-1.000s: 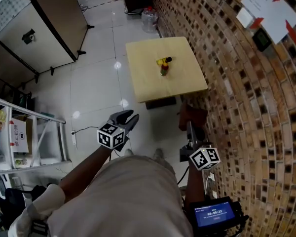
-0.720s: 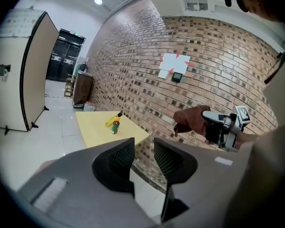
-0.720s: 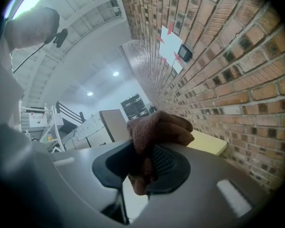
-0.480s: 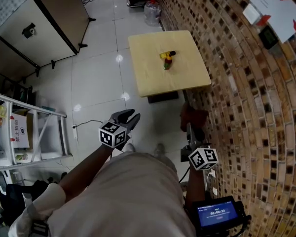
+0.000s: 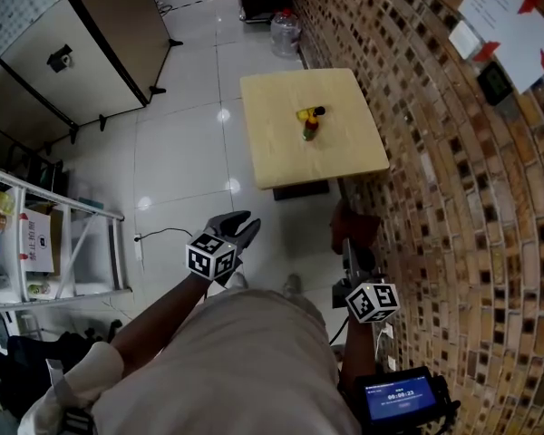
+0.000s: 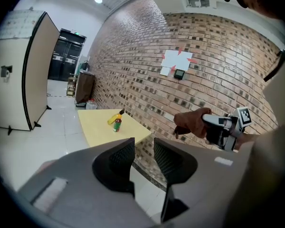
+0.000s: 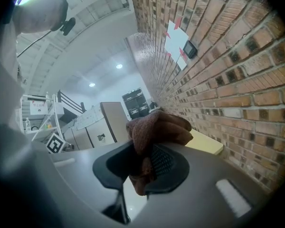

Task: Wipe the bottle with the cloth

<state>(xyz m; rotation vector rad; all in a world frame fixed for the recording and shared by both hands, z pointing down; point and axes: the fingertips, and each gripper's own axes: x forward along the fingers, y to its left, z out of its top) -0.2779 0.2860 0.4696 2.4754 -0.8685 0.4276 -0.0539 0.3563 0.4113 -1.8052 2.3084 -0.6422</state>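
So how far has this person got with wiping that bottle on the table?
Done: the brown cloth is clamped in the right tool. In hand: the person stands well short of the yellow table, with the left tool open and empty. Left: walk up to the small bottle, which stands upright on the table, probably steady it, and wipe it. No wiping has begun.

A small red-and-green bottle (image 5: 309, 131) stands upright on the pale wooden table (image 5: 272, 143), at one o'clock in the head view. The bunched brown fleecy cloth (image 5: 352, 224) sits at four o'clock, pinched in the right gripper (image 7: 145, 163).
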